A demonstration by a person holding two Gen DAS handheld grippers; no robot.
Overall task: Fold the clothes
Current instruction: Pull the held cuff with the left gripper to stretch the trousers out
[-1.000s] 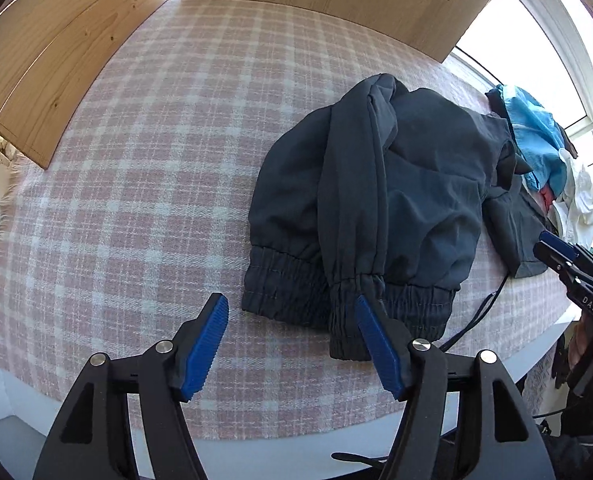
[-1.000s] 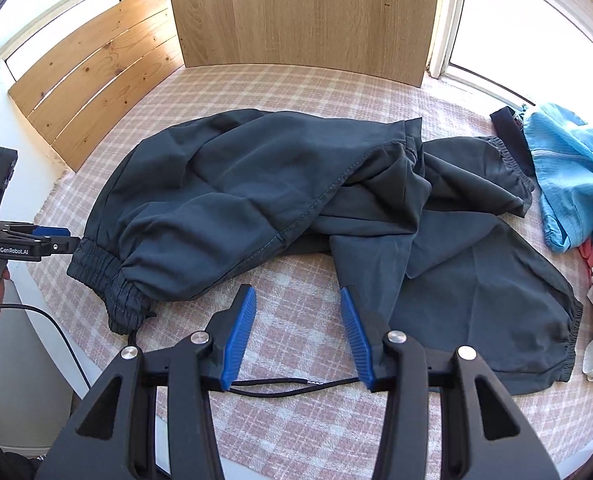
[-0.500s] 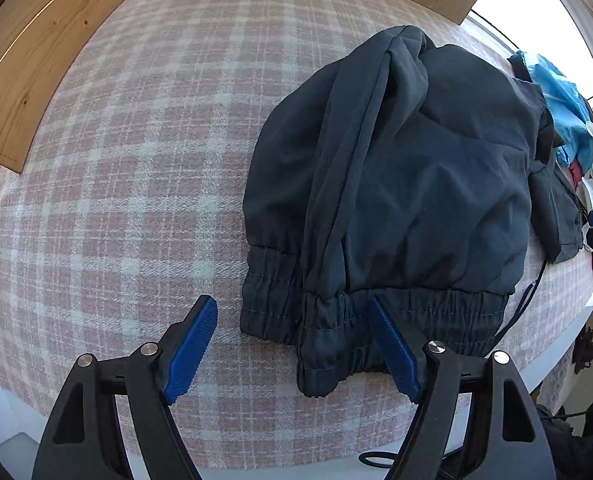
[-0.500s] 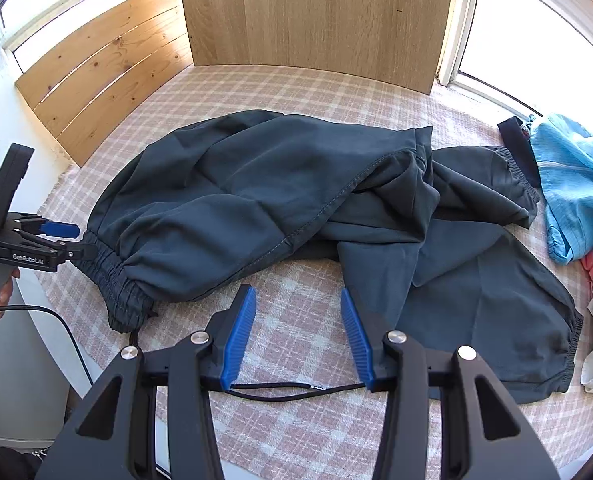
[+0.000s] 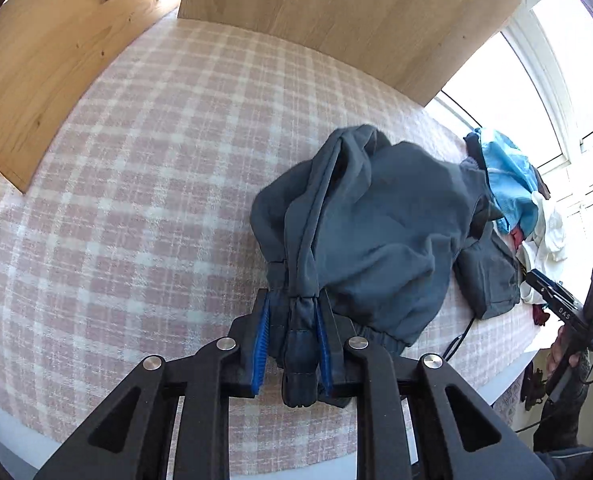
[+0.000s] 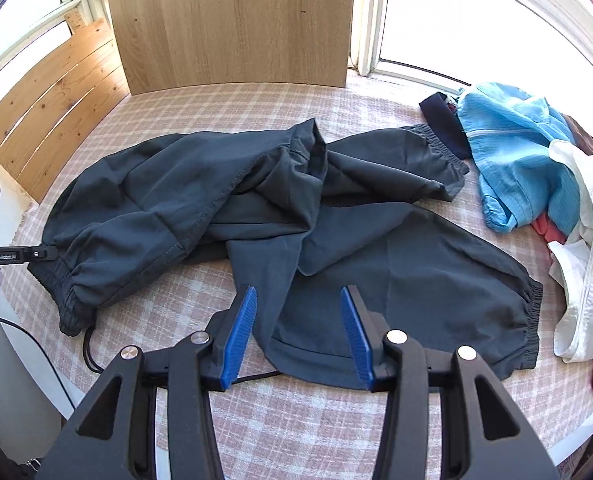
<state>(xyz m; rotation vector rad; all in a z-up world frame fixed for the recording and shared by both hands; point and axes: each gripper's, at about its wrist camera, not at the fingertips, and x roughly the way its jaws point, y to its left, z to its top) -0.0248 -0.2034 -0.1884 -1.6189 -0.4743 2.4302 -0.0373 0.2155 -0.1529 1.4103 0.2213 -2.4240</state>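
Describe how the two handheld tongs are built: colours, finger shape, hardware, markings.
Both tongs are matte black. The left tongs and right tongs each carry two flat fingers faced with ribbed blue pads, on angular arms with triangular cut-outs and round silver pivot bolts. Seen from the side, the left tongs bear small white lettering, too small to read surely.

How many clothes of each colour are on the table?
Dark grey trousers: 1
Navy garment: 1
Light blue garment: 1
White shirt: 1
Red pieces, partly hidden: at least 1
Total: at least 5; the pile hides some.
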